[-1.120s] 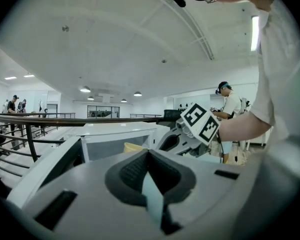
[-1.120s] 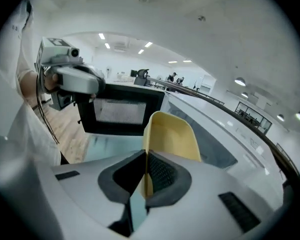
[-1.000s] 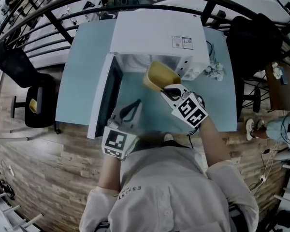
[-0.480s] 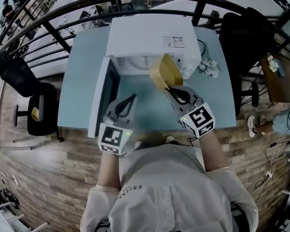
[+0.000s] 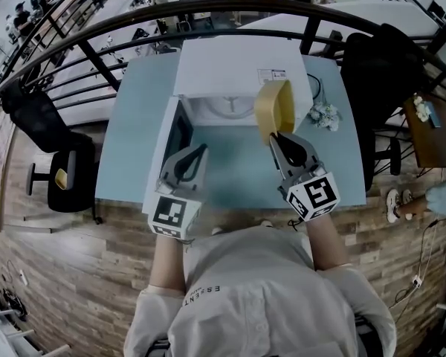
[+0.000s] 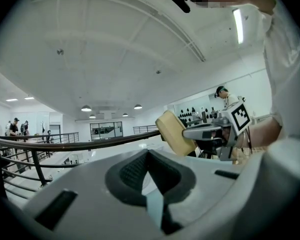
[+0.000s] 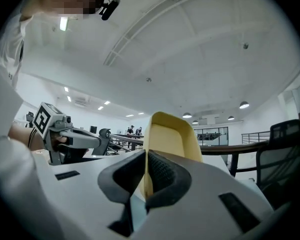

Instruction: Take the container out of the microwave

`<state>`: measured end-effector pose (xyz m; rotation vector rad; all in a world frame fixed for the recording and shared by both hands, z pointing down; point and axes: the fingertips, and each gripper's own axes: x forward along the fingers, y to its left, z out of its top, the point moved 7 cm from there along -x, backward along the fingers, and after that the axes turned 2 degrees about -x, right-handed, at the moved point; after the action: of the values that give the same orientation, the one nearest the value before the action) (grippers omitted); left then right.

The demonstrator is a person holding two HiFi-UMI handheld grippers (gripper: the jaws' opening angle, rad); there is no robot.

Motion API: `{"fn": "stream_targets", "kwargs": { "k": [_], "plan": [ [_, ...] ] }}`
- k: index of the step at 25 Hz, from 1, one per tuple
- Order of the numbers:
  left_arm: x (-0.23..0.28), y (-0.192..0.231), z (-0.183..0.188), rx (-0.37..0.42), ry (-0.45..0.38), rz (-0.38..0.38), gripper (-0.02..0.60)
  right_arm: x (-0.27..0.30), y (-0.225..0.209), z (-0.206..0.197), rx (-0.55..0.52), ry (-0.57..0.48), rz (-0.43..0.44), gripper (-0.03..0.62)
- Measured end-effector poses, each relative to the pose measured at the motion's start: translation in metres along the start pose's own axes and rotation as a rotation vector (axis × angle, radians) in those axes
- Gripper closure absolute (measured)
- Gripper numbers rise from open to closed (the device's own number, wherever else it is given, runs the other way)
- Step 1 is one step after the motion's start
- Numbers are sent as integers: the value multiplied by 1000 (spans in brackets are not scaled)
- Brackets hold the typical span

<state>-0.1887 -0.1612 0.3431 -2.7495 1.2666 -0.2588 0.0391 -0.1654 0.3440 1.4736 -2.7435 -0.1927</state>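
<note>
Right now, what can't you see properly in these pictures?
- Inside of the microwave: head view, its own roof covers most of it.
- Label on that roof: head view, print too small to read.
- White bits beside the microwave: head view, too small to name.
- Table: left gripper view, the left claw hides almost all of it.
- Container edge in the right claw: right gripper view, the claw covers it.

- shirt (image 5: 238, 303): small print running up the front, "ESSENT" as far as it shows;
- microwave (image 5: 230, 62): sticker label (image 5: 272, 74) on its top, print too small to read;
- left marker cube (image 5: 171, 214), right marker cube (image 5: 314, 194): black square codes only
</note>
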Motion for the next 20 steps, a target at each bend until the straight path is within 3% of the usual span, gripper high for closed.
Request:
{"fn": "stream_targets", "kwargs": {
  "k": [8, 18, 20],
  "plan": [
    [3, 6, 6, 19, -17, 3, 588, 0, -3, 9, -49, -34, -31, 568],
    [10, 5, 10, -22, -30, 8, 588, 4, -7, 12, -77, -26, 0, 568],
    [11, 5, 8, -1, -32, 1, 588, 5, -8, 12, -75, -23, -3, 568]
  ]
}}
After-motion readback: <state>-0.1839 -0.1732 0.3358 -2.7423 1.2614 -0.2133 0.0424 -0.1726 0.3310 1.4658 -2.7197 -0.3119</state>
